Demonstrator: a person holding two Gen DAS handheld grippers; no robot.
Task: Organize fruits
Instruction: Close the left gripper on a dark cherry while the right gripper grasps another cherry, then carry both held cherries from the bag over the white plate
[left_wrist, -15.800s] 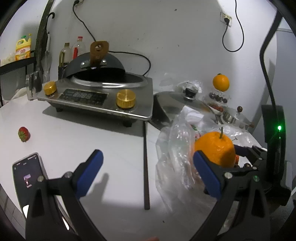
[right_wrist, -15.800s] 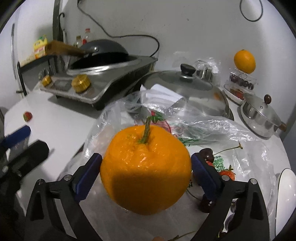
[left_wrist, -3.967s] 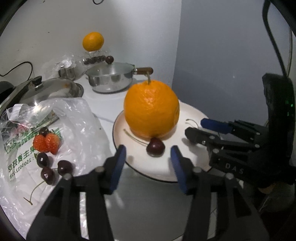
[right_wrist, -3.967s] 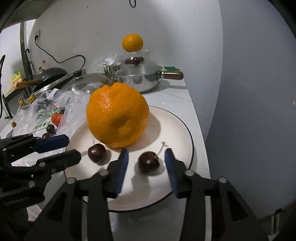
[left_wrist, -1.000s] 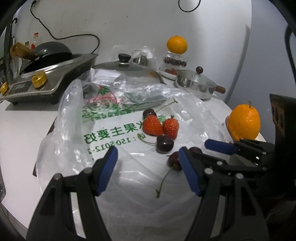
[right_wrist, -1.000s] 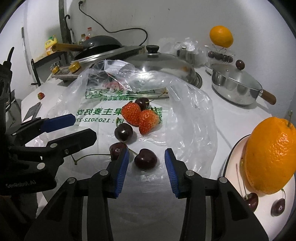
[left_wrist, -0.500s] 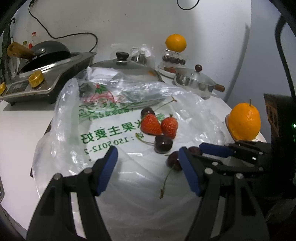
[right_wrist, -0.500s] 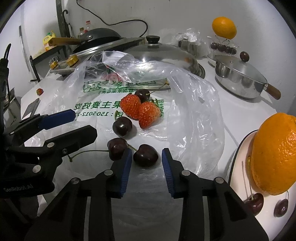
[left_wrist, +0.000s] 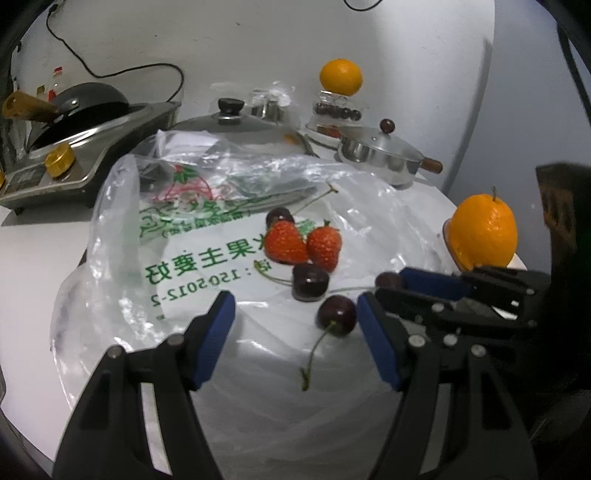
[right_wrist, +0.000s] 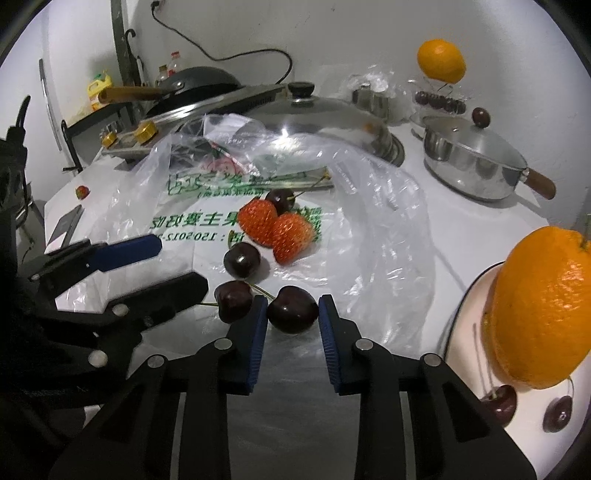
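right gripper (right_wrist: 292, 320) fingers closed in on dark cherry (right_wrist: 292, 309) on plastic bag (right_wrist: 369, 236), contact uncertain | plate (right_wrist: 476, 295) with orange (right_wrist: 539, 306) to the right | left gripper (left_wrist: 295, 332) spread wide, empty, stemmed cherry (left_wrist: 337, 320) just inside right finger

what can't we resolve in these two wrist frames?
- Right wrist: whether the right gripper pads touch the cherry; no gap resolvable.
- Right wrist: plate cut off by frame edge.
- Left wrist: that cherry mostly hidden behind right gripper's finger.
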